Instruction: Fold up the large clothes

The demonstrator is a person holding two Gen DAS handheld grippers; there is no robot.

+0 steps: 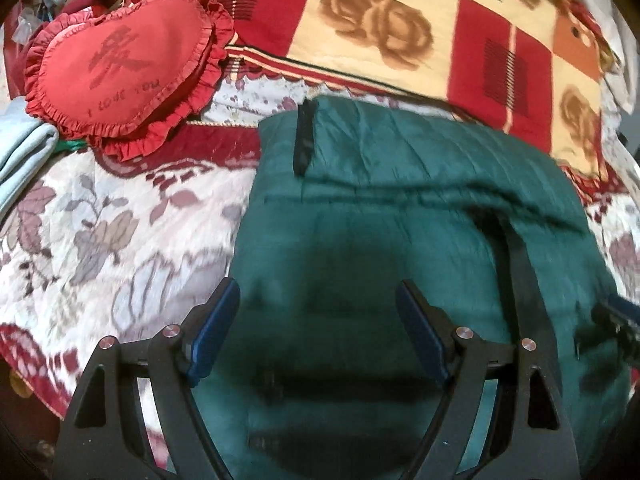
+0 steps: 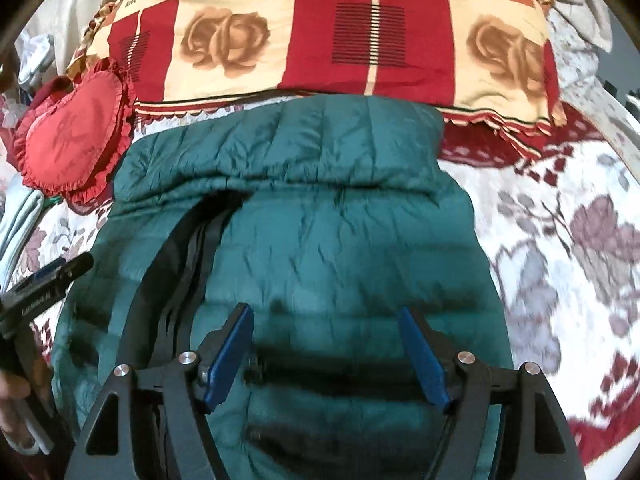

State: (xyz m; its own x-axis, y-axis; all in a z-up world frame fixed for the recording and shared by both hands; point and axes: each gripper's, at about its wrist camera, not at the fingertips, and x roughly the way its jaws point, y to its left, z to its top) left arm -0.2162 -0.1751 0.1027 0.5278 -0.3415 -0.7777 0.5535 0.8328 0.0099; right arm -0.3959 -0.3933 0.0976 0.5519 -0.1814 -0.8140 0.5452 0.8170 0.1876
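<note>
A green quilted jacket is lying on a bed with a floral cover, already folded into a compact bundle, and both tools are hanging above its near end, pointing steeply down at it. The left tool is standing wide with nothing between its blue pads; it is sitting over the jacket's left half, its left finger roughly in line with the jacket's left edge. The right tool is also standing wide and empty, over the right half, with the fabric showing beneath it and no pad pressing on it. The jacket's long axis is running straight away from both tools, towards a checked red and cream quilt whose near edge the jacket's far end is meeting or slipping just under (which of the two is hard to tell). A thick rolled fold is crossing the jacket near that far end, and a black zipper strip is curving down the middle, between the two tools. A red heart cushion is lying off to the left, apart from the jacket. Neither tool seems clearly nearer, as they are sitting side by side, so the next fold would probably take the near end away along the long axis, each tool gripping its own corner.
</note>
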